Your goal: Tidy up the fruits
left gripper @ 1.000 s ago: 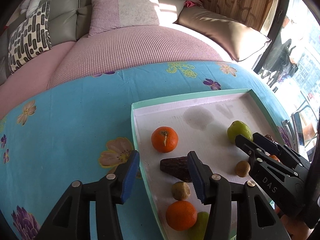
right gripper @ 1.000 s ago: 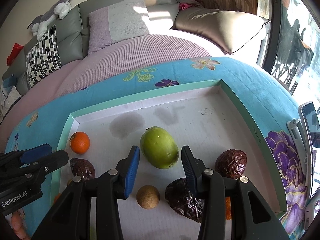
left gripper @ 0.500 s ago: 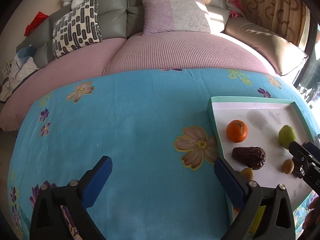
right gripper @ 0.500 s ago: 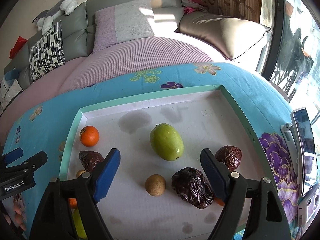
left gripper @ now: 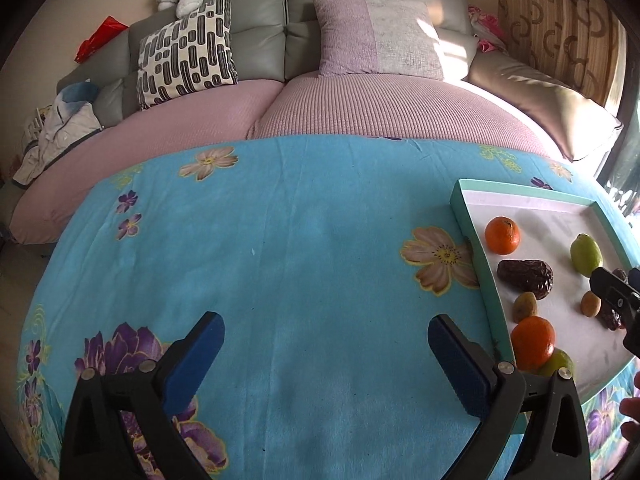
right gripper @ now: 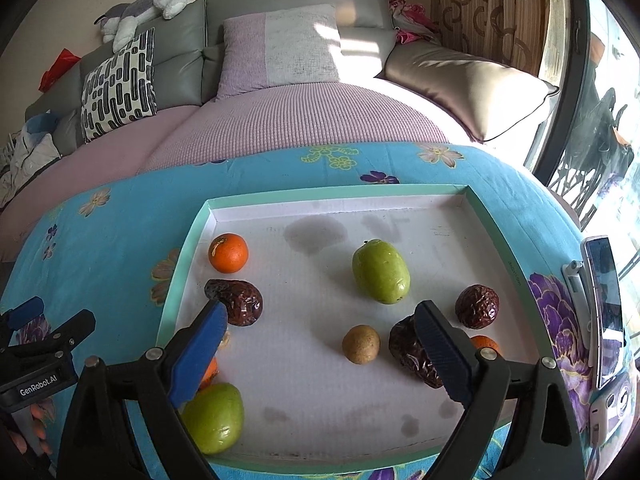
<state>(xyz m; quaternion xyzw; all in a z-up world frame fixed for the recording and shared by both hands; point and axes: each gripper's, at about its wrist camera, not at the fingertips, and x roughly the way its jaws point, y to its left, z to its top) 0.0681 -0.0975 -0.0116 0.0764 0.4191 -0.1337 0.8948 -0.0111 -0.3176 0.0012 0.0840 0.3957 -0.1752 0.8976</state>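
**Fruit scattered in a shallow tray, both grippers empty**

A shallow tray [right gripper: 516, 276] with a mint-green rim and a white floor sits on a blue floral cloth [left gripper: 280, 260] spread over the table, in front of a grey sofa [left gripper: 360, 8] with pink seat covers. All the fruit lies inside the tray.

Seen from the right wrist camera, a mandarin [right gripper: 228, 252] sits near the far left corner, with a wrinkled dark date [right gripper: 236, 301] just in front of it. A green fruit [right gripper: 381, 271] lies near the middle of the floor. Nearer the right wall is a rounder red date [right gripper: 477, 306]; a larger dark date [right gripper: 412, 350] lies close by, partly behind the right gripper's finger, and an orange fruit [right gripper: 486, 343] peeks out behind that finger too. A small tan longan [right gripper: 361, 344] rests alone between the middle and the large date. At the near left corner a second green fruit [right gripper: 214, 416] lies against the rim, with another orange fruit [right gripper: 208, 372] just behind it, mostly hidden.

The right gripper [right gripper: 320, 354] hovers over the near part of the tray with its jaws spread wide, holding nothing. The left gripper [left gripper: 326, 364] is over bare cloth to the left of the tray, jaws likewise wide apart and empty. A phone [right gripper: 604, 304] lies on the cloth beside the tray's right wall.
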